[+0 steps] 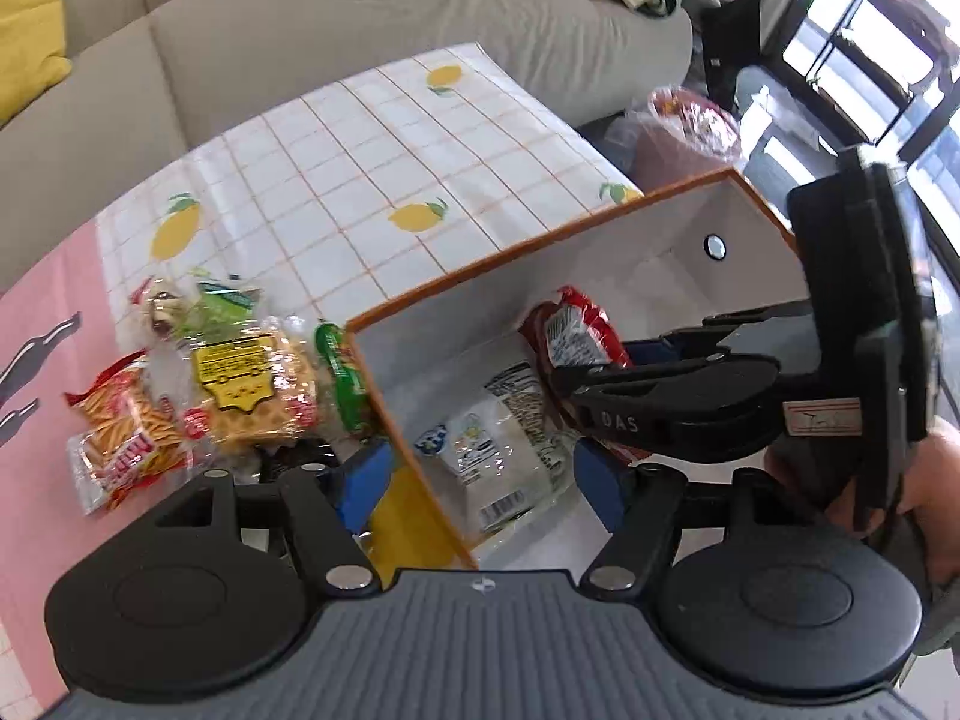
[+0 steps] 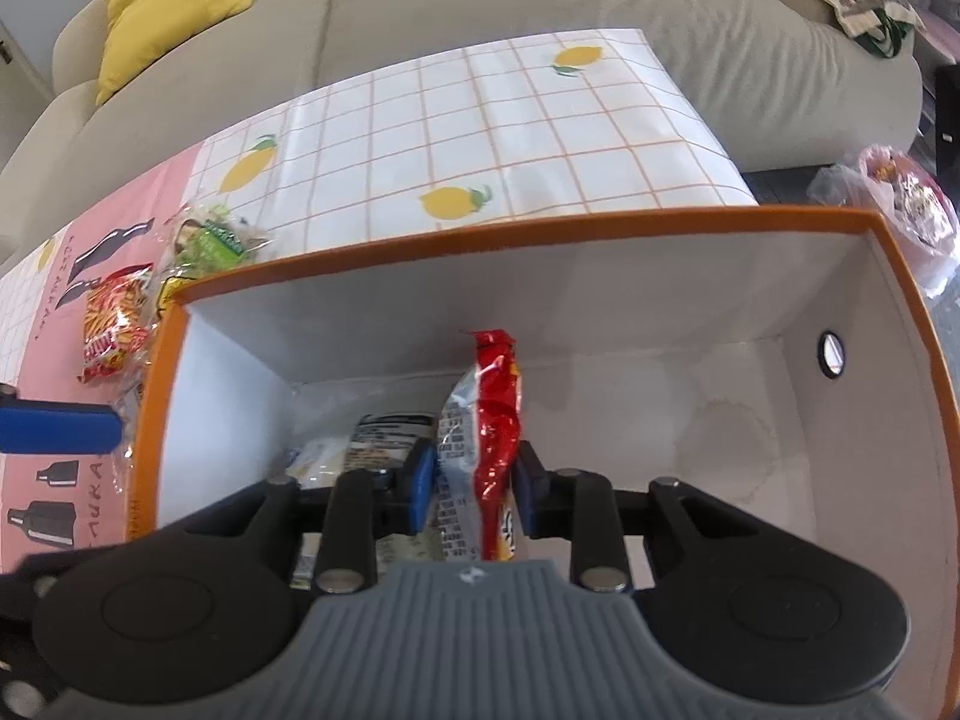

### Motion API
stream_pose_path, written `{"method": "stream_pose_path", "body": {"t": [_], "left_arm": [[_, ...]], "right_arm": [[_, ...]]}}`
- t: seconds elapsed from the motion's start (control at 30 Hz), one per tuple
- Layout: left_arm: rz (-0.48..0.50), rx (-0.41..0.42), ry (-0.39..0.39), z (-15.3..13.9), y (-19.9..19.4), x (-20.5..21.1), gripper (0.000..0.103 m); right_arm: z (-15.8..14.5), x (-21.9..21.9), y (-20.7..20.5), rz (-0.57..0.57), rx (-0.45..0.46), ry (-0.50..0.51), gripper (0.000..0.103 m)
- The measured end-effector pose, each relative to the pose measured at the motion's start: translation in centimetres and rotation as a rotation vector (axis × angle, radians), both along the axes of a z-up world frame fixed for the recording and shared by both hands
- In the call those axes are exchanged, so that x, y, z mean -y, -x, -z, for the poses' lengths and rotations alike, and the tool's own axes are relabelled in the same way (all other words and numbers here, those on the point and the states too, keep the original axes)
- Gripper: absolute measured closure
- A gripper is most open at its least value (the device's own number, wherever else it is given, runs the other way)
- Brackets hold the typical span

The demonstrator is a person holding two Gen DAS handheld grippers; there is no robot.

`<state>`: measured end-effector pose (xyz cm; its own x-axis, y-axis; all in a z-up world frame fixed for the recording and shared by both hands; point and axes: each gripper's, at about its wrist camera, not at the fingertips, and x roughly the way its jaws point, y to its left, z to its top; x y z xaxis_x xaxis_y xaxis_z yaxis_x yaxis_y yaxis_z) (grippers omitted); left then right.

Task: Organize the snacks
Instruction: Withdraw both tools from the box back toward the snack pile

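- Left wrist view: the left gripper (image 1: 480, 483) stands spread wide, its two blue pads straddling the near side wall of the orange-rimmed box (image 1: 420, 420), one pad outside and one inside; nothing is pinched between them.
- Inside the box, at about 12 o'clock from that gripper, lies a clear white-labelled packet (image 1: 501, 450) flat on the floor.
- At 1 o'clock the right gripper (image 1: 600, 414) reaches in from the right, clamped on a red snack packet (image 1: 570, 327).
- At 10 o'clock, outside the box on the lemon-print tablecloth (image 1: 372, 180), sits a heap of snacks: a waffle pack with a yellow label (image 1: 255, 390), a red-and-orange stick-snack bag (image 1: 123, 438), a green tube-shaped packet (image 1: 342, 378) touching the box wall, and a green-and-white packet (image 1: 198, 306) farther back.
- A grey sofa (image 1: 360, 12) runs along the far edge.
- Right wrist view: the right gripper (image 2: 474, 489) is closed on the red snack packet (image 2: 495, 420), which stands upright inside the box (image 2: 660, 420), near its left half.
- The clear packet (image 2: 384, 438) lies at 11 o'clock, just beside the left pad.
- A blue finger pad of the left gripper (image 2: 57, 429) shows at 9 o'clock, outside the box wall.
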<state>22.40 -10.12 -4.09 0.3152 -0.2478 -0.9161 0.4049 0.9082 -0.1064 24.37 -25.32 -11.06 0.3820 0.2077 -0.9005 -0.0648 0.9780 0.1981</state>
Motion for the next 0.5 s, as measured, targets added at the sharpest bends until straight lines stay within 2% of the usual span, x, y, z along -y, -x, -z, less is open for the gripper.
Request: {"method": "stream_pose_path", "body": {"t": [0.23,0.3,0.4,0.5], "left_arm": [[-0.061,0.016,0.038,-1.2,1.0,-2.4,0.022],[-0.071,0.024,0.050,-1.7,1.4,-2.9,0.022],[-0.078,0.051,0.066,-2.6,2.2,-3.6,0.022],[-0.087,0.087,0.077,-3.6,3.1,-4.3,0.022]], "right_arm": [[-0.5,-0.8,0.2,0.014,-0.030,-0.025,0.068],[-1.2,-0.9,0.5,0.014,-0.015,-0.007,0.066],[-2.8,-0.8,1.2,0.025,0.022,0.023,0.056],[-4.7,-0.9,2.5,0.024,0.074,0.063,0.052]]}}
